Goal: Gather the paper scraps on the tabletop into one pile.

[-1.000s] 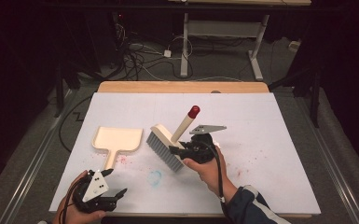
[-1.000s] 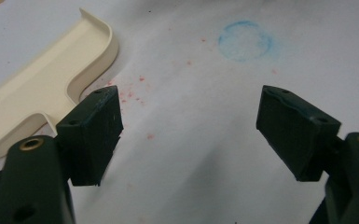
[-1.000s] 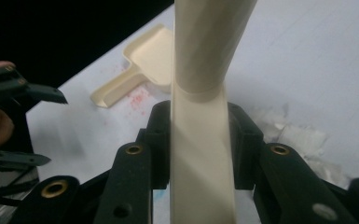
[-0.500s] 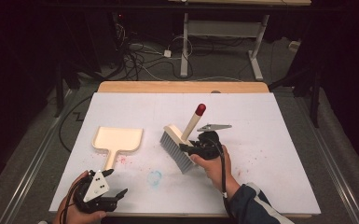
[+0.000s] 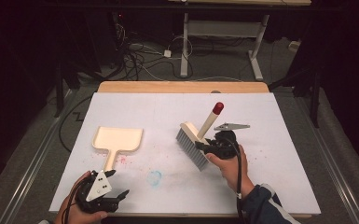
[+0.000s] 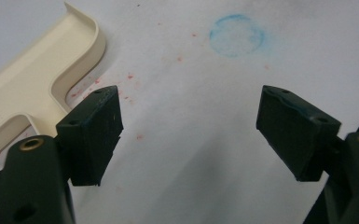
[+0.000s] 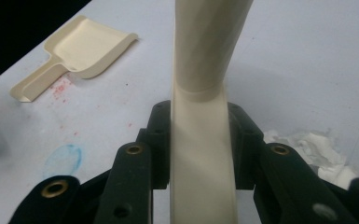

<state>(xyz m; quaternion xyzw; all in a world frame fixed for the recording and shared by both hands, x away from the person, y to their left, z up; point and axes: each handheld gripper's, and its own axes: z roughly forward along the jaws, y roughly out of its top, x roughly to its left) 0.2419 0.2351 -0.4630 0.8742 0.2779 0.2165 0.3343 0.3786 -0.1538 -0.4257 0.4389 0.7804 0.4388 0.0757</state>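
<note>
A brush with a cream handle (image 5: 209, 123), a red tip and grey bristles (image 5: 190, 149) is held tilted over the middle right of the white table. My right gripper (image 5: 204, 145) is shut on that handle (image 7: 199, 70), with its jaws pressed on both sides of it (image 7: 199, 140). A cream dustpan (image 5: 118, 140) lies flat at the left, handle toward the person. My left gripper (image 5: 117, 183) rests open near the front left edge, just below the dustpan's handle (image 6: 32, 88), with nothing between its jaws (image 6: 191, 130).
A blue chalky smudge (image 5: 155, 177) marks the sheet between the two hands, and red specks (image 5: 121, 159) lie beside the dustpan's handle. The table's wooden far edge (image 5: 182, 87) borders a dark floor with cables and desk legs.
The right hand has carried the brush to the right across the table, away from the dustpan. The left gripper and the dustpan have stayed put.
</note>
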